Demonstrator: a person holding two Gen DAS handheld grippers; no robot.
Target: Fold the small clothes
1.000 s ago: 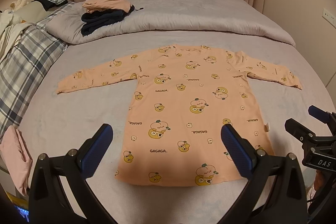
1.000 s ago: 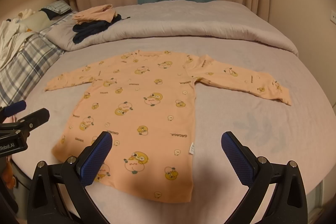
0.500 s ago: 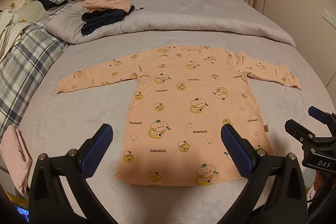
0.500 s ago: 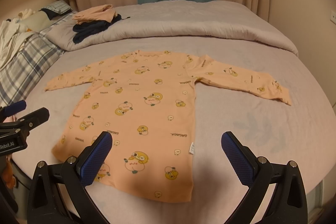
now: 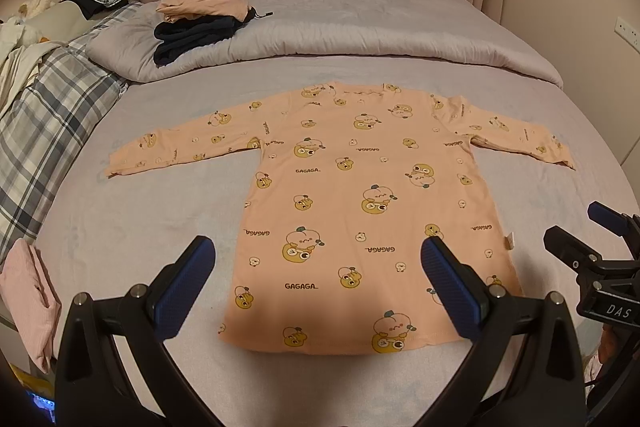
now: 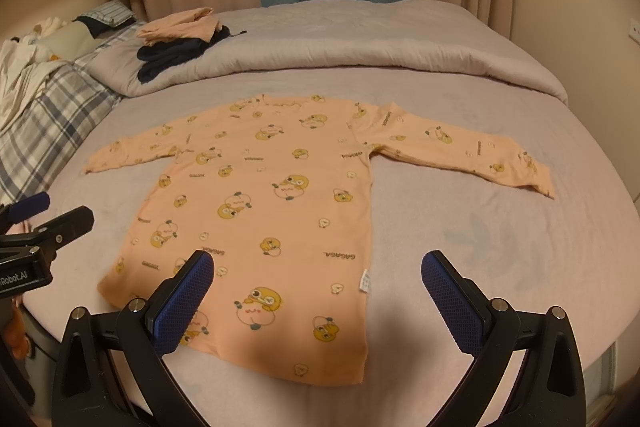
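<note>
A peach shirt (image 5: 360, 203) with cartoon prints lies flat on the bed (image 5: 120, 227), both sleeves spread out to the sides, hem toward the camera. The left gripper (image 5: 318, 267) hangs above the shirt's hem with its jaws wide apart and nothing between them. The right gripper (image 5: 600, 255) shows at the shirt's right, off the cloth. Beyond the shirt's collar lies a rolled duvet (image 5: 360, 35), with a stack of folded clothes (image 5: 200, 23) on its left end. A plaid blanket (image 5: 48, 107) lies left of the shirt, and a pink cloth (image 5: 28, 303) sits left of the hem at the bed's edge.
</note>
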